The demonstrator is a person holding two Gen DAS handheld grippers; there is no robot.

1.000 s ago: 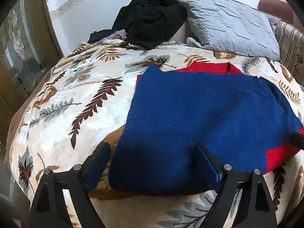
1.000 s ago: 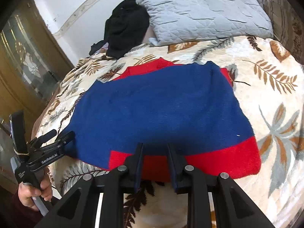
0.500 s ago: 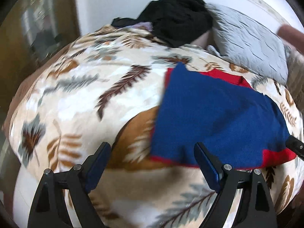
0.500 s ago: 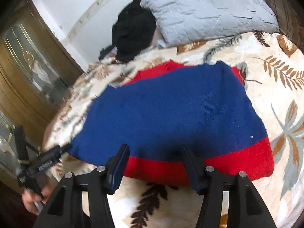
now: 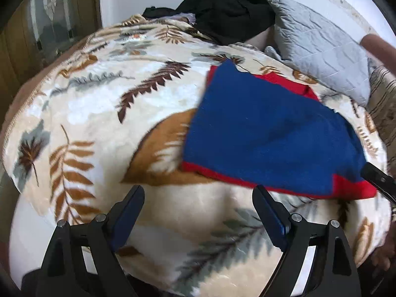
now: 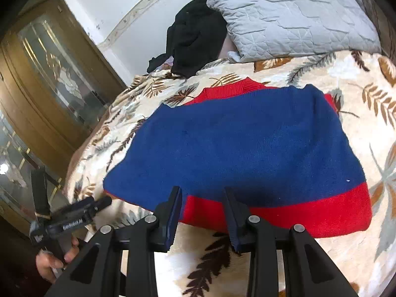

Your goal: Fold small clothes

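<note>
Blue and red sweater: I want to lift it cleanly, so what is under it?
The sweater lies folded on the leaf-print blanket, which shows all round it. Anything beneath its middle is hidden.

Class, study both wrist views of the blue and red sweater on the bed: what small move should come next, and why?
Probably ease the right gripper forward so its closing jaws take the sweater's red hem. The hem lies just ahead of the fingertips with nothing yet pinched, and the left gripper hangs open over the leaf-print blanket, off the sweater's left edge.
</note>
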